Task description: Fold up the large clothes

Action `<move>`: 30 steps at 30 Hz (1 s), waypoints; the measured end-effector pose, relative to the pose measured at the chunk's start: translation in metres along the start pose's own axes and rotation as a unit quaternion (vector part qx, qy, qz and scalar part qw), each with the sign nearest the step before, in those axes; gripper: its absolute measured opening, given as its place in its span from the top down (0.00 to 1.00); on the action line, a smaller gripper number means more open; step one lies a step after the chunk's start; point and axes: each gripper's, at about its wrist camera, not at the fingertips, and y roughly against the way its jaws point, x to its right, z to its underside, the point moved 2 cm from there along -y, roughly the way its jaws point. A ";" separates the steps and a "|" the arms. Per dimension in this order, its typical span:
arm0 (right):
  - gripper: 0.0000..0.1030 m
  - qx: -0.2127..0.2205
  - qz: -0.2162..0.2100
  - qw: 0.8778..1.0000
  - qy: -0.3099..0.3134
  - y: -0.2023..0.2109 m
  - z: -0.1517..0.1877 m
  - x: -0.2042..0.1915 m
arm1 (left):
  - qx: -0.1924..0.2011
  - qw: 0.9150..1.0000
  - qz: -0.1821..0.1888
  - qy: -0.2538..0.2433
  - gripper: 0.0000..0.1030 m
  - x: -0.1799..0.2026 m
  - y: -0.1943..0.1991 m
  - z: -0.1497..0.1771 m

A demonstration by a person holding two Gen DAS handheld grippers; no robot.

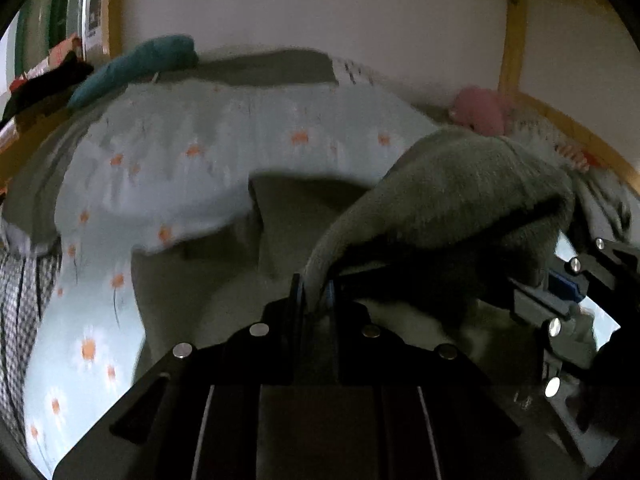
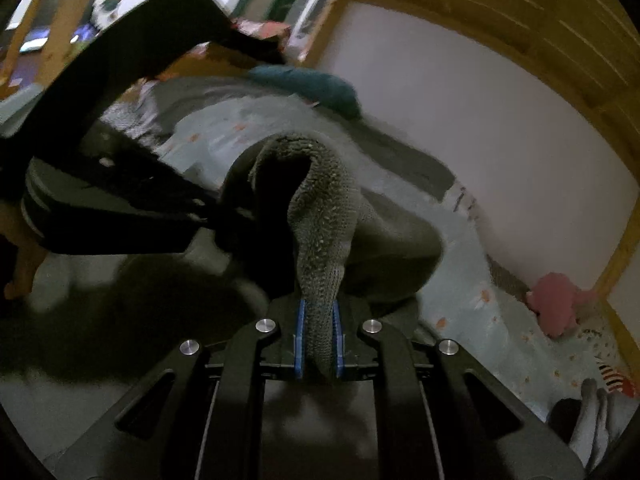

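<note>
A grey fleecy garment (image 1: 460,196) hangs in a fold over a bed. My left gripper (image 1: 314,300) is shut on one edge of it, the cloth rising from between the fingers and draping to the right. In the right wrist view the same grey garment (image 2: 320,216) stands up in a ridge from my right gripper (image 2: 318,344), whose blue pads (image 2: 299,340) are shut on it. My right gripper (image 1: 572,312) also shows at the right edge of the left wrist view. My left gripper's black body crosses the upper left of the right wrist view. More grey cloth (image 2: 392,256) lies bunched on the bed behind.
The bed has a pale blue daisy-print cover (image 1: 180,160). A teal cushion (image 1: 136,64) lies at its far end, a pink soft toy (image 1: 480,110) by the wall. A wooden bed frame (image 1: 512,40) and white wall close the far side. Striped and grey items (image 2: 600,392) lie low on the right.
</note>
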 end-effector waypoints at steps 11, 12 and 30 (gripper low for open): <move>0.08 -0.068 -0.093 0.993 -0.033 0.048 0.069 -0.047 | -0.051 0.998 0.023 -0.009 0.12 -0.008 0.032 0.073; 0.08 -0.050 -0.107 0.992 -0.051 0.065 0.069 -0.045 | -0.043 0.999 0.029 -0.005 0.12 -0.013 0.041 0.071; 0.03 -0.221 -0.006 0.936 -0.275 -0.046 0.115 0.035 | -0.088 0.993 -0.064 0.049 0.04 -0.036 -0.109 0.026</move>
